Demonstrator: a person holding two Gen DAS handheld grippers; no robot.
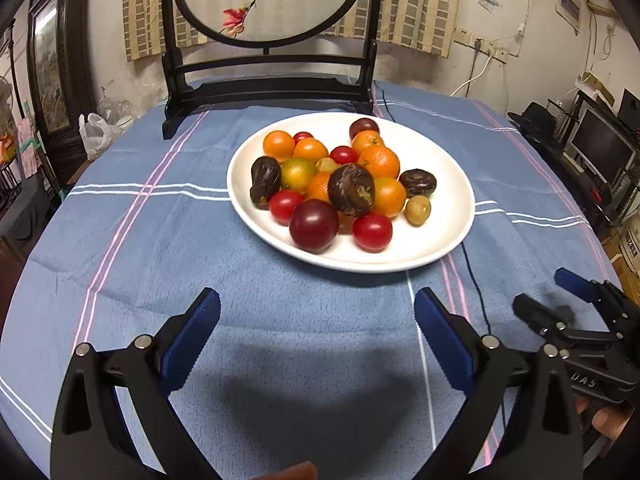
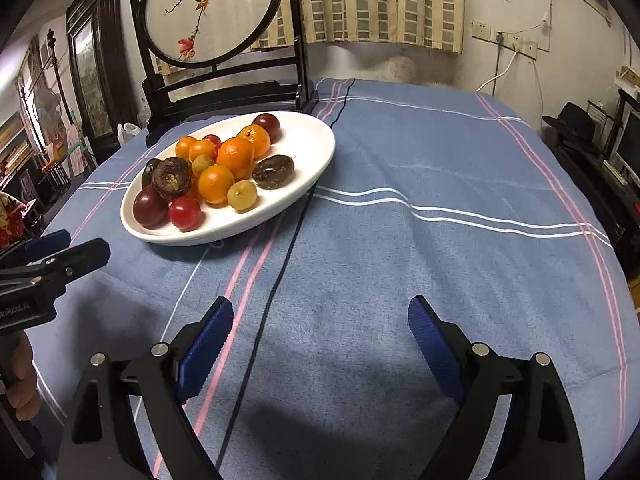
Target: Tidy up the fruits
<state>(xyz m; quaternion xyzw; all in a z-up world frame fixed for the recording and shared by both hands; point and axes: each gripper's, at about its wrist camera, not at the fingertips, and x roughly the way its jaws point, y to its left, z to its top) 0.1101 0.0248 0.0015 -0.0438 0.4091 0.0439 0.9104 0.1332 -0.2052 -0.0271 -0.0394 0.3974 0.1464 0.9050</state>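
a white plate [image 1: 440, 240] full of mixed fruits is seen on the blue striped tablecloth [image 1: 160, 240], in front of a dark wooden screen stand [image 1: 268, 92]. the left gripper [image 1: 316, 308] is held wide, with nothing between its blue pads, and it is near the front rim of the plate but apart from it. the right gripper [image 2: 320, 316] is also held wide and empty; it is over bare cloth, to the right of the plate and further from it.

the fruits are piled close: small oranges [image 1: 379, 161], red tomatoes [image 1: 372, 232], a dark plum [image 1: 314, 225], wrinkled passion fruits [image 1: 351, 189] and a small yellowish fruit [image 1: 417, 210]. they are round and touching, so it is judged that when one is taken, its neighbours can be pushed and can roll over the low rim. the tomatoes are soft, and they can be crushed if the pads are closed too hard. a thin dark cord [image 2: 280, 272] is lying on the cloth beside the plate, and a finger can be caught by it.
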